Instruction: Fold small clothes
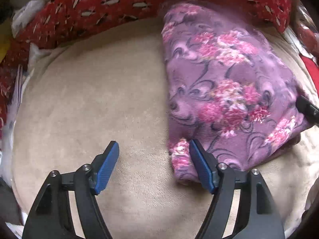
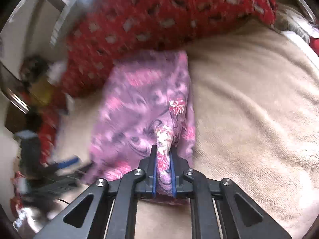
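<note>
A soft purple fleece cloth (image 1: 225,91) with pink flowers lies folded on a plush beige blanket (image 1: 95,99), beside a red patterned fabric (image 1: 111,2). The left gripper (image 1: 153,149) gapes wide, holding nothing. The right gripper (image 2: 163,151) pinches a bunched edge of the cloth.

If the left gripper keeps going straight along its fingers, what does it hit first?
Most likely the bare beige blanket: the open left gripper has only blanket between its fingers. The purple floral garment lies just beside its right-hand finger, so that finger may brush the cloth's edge; depth is unclear.
</note>
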`<state>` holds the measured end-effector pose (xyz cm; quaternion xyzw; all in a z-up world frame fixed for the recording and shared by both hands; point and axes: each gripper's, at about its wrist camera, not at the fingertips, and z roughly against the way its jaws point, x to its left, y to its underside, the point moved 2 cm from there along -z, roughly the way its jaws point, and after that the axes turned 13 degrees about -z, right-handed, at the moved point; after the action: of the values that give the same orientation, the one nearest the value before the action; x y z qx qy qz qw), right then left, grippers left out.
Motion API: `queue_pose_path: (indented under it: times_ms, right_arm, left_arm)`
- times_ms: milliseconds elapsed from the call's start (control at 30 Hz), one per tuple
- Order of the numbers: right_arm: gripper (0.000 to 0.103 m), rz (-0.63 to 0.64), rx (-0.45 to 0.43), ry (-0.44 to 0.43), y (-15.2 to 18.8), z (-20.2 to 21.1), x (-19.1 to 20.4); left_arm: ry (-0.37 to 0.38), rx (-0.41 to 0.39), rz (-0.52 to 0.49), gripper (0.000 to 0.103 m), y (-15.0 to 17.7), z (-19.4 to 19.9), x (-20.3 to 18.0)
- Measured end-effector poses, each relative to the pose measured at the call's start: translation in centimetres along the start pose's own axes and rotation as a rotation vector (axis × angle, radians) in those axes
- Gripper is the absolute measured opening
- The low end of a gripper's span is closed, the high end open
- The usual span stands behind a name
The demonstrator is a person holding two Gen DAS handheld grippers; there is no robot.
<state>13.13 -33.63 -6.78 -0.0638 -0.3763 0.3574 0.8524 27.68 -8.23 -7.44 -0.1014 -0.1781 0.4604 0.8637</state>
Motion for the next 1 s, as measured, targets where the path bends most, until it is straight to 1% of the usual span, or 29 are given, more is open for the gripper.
queue_pose_path:
  times_ms: [33, 67, 100, 133, 167, 233, 267, 300, 333, 400, 433, 467, 500, 533, 567, 600, 667, 733, 767, 800, 833, 867, 900, 967, 1000]
  right_arm:
    - [0.010, 0.023, 0.031, 0.077, 0.3, -1.1, -0.7]
    - [0.010, 0.039, 0.072, 0.114, 0.9, -1.9, -1.3]
    - [0.011, 0.057, 0.093, 0.128, 1.2, -2.3, -1.6]
    - [0.014, 0.064, 0.084, 0.126, 1.2, -1.8, -1.3]
    - [0.022, 0.057, 0.071, 0.120, 0.7, -1.3, -1.1]
    - [0.025, 0.006, 0.000, 0.076, -1.1, -0.1, -0.9]
    - [0.035, -0.031, -0.024, 0.047, -2.0, 0.1, -1.0]
    - [0.045, -0.077, -0.023, 0.002, -2.9, -0.1, -1.2]
    - [0.059, -0.109, -0.013, -0.029, -3.5, -0.8, -1.3]
    - [0.059, -0.146, 0.015, -0.073, -4.5, -2.4, -1.7]
    - [0.059, -0.158, 0.026, -0.077, -5.0, -3.2, -2.0]
    - [0.059, -0.173, 0.041, -0.082, -5.3, -4.2, -2.2]
    - [0.059, -0.184, 0.069, -0.095, -5.5, -5.1, -2.4]
    - [0.059, -0.193, 0.096, -0.123, -5.3, -5.5, -2.4]
    - [0.059, -0.201, 0.132, -0.176, -5.2, -6.3, -2.3]
    - [0.060, -0.200, 0.164, -0.218, -4.9, -6.7, -2.1]
    - [0.060, -0.160, 0.175, -0.241, -4.7, -7.6, -1.3]
    - [0.060, -0.150, 0.180, -0.246, -4.7, -7.9, -1.0]
    - [0.055, -0.148, 0.178, -0.232, -4.7, -8.1, -0.8]
    - [0.049, -0.124, 0.177, -0.207, -4.7, -8.1, -0.3]
    - [0.029, -0.071, 0.164, -0.160, -4.6, -7.9, 0.4]
    - [0.023, -0.011, 0.139, -0.116, -4.4, -7.6, 1.3]
    - [0.020, 0.028, 0.122, -0.087, -4.3, -7.3, 2.2]
    - [0.018, 0.066, 0.094, -0.043, -4.2, -6.8, 3.3]
    - [0.018, 0.083, 0.077, -0.028, -4.0, -6.3, 3.9]
  left_arm:
    - [0.036, 0.012, 0.034, 0.076, 0.0, 0.0, 0.6]
    - [0.085, 0.026, 0.061, 0.076, -0.1, 0.1, 1.2]
    - [0.125, 0.027, 0.083, 0.075, 0.0, 0.3, 1.8]
    - [0.163, 0.017, 0.109, 0.075, 0.0, 0.6, 2.5]
    - [0.205, -0.003, 0.141, 0.075, -0.1, 1.0, 3.4]
    - [0.318, -0.031, 0.204, 0.074, -0.9, 1.1, 4.9]
    - [0.376, -0.034, 0.240, 0.074, -1.4, 0.9, 5.5]
    - [0.423, -0.036, 0.277, 0.075, -2.1, 0.5, 6.0]
    - [0.461, -0.036, 0.296, 0.074, -2.8, -0.1, 6.2]
    - [0.504, -0.017, 0.311, 0.074, -4.2, -1.4, 5.9]
    - [0.533, -0.006, 0.323, 0.074, -4.8, -2.2, 5.8]
    - [0.595, 0.012, 0.339, 0.074, -5.4, -3.4, 5.5]
    - [0.637, 0.024, 0.352, 0.075, -5.6, -4.1, 5.1]
    - [0.666, 0.029, 0.363, 0.077, -5.6, -4.4, 4.6]
    - [0.681, 0.018, 0.367, 0.087, -5.8, -4.7, 4.2]
    - [0.695, -0.002, 0.368, 0.093, -5.9, -4.4, 3.8]
    - [0.703, -0.030, 0.369, 0.095, -6.3, -4.3, 3.4]
    - [0.720, -0.045, 0.369, 0.095, -6.8, -4.0, 3.0]
    - [0.702, -0.046, 0.358, 0.084, -7.0, -3.8, 2.5]
    - [0.660, -0.041, 0.341, 0.071, -7.2, -3.7, 2.3]
    - [0.621, -0.039, 0.316, 0.065, -7.5, -3.5, 1.9]
    - [0.605, -0.049, 0.297, 0.048, -7.6, -3.0, 1.7]
    - [0.588, -0.065, 0.286, 0.032, -7.7, -2.3, 1.7]
    - [0.557, -0.092, 0.270, 0.024, -7.9, -0.8, 1.9]
    - [0.553, -0.101, 0.270, 0.023, -7.7, -0.3, 2.1]
